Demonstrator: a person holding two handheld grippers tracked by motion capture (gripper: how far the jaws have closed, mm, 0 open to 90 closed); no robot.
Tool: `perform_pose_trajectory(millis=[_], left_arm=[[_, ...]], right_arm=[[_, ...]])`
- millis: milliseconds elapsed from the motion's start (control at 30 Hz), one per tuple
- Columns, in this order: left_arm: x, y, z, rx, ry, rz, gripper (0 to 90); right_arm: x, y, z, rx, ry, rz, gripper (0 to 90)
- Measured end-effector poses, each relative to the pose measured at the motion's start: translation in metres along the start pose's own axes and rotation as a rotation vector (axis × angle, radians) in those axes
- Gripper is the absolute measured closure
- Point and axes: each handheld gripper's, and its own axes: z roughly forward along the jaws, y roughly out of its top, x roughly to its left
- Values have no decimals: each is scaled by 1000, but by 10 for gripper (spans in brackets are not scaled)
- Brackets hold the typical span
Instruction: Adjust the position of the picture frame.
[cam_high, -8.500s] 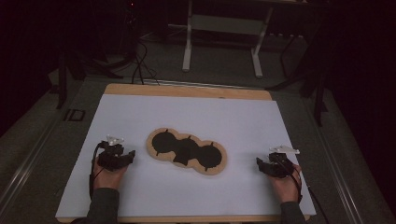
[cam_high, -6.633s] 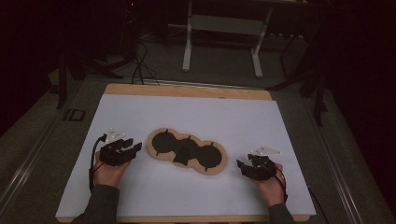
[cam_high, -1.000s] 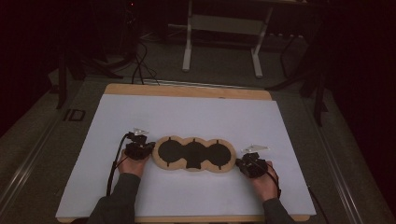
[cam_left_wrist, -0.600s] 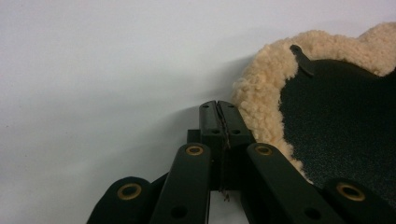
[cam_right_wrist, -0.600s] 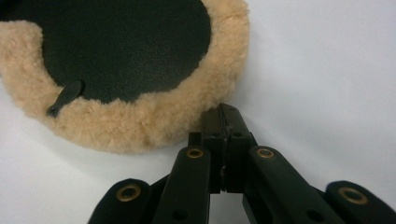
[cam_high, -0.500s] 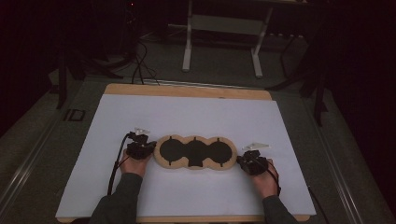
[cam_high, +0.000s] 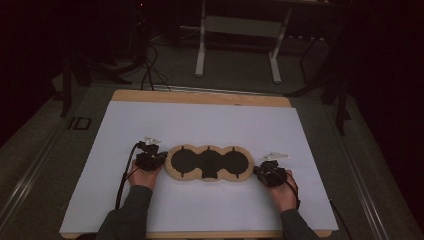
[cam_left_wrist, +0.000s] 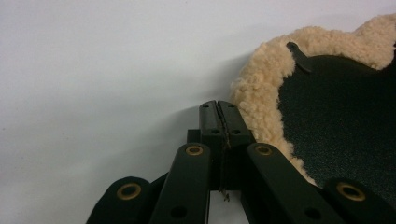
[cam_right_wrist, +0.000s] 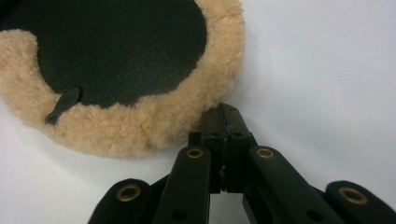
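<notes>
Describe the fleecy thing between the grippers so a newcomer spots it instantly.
On the white sheet covering the table, look near the front edge, between the two hands. The pad lies flat: three joined black circles rimmed in tan fleece, nothing else there is fuzzy.

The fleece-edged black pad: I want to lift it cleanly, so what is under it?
The fleece-edged black pad lies flat on the white sheet, which covers a wooden board. Anything directly beneath it is covered.

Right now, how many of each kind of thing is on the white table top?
Fleece-edged black pad with three lobes: 1
Hand-held grippers, jaws shut, one at each end of the pad: 2, the left gripper and the right gripper
Total: 3
</notes>
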Motion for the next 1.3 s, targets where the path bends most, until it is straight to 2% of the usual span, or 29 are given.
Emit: perform_pose_trajectory(millis=[533,833,933,1000,1067,1167,1233,1300], left_arm=[[1,-1,-1,3,-1,8,897],[10,-6,-6,-29,-3,13,711],[12,-7,-8,-29,12,32,649],[12,-7,-9,-26,29,46,634],[13,-8,-11,-18,66,66,620],[12,-8,-15,-18,88,85,609],[12,-8,-17,-24,89,83,613],[15,-7,-25,-52,64,54,614]], right_arm=[[0,1,2,-14,-13,6,895],[-1,0,-2,-22,-36,-6,797],[-1,-1,-4,-29,-41,-6,774],[-1,-1,-6,-29,-56,-9,758],[0,-1,-7,-32,-58,-8,748],[0,-2,-8,-31,-59,-19,725],[0,-2,-9,-33,-66,-17,715],[-1,-2,-11,-45,-65,-9,691]])
